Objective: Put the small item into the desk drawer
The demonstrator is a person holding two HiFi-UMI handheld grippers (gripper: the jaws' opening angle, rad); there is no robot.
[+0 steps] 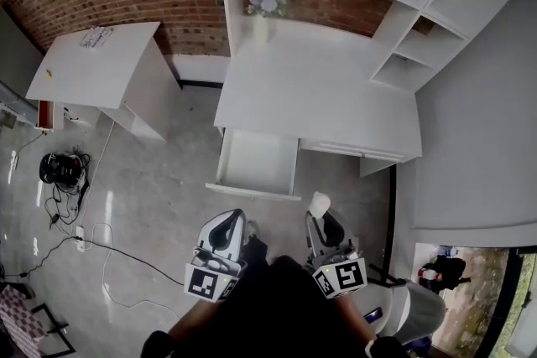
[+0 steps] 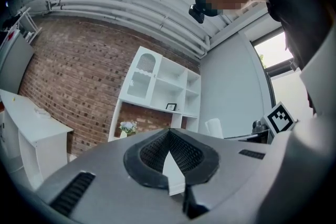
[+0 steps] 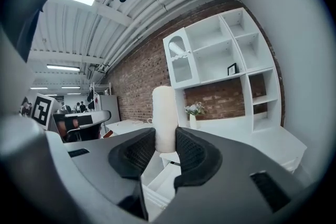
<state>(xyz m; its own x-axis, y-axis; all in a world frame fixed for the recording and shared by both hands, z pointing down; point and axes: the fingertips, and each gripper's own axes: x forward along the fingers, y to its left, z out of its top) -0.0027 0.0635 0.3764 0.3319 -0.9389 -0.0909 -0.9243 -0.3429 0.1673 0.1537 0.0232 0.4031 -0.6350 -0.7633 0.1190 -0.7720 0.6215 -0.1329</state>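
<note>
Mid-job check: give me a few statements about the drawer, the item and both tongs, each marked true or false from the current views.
1. The desk drawer is pulled open. True.
2. The right tongs clamp an upright white cylinder. True.
3. The white cylinder lies inside the drawer. False: it is in the right tongs, outside the drawer.
4. The left tongs grip a red mug. False: they are closed with nothing held.
5. A vase of flowers stands on the desk. True.
</note>
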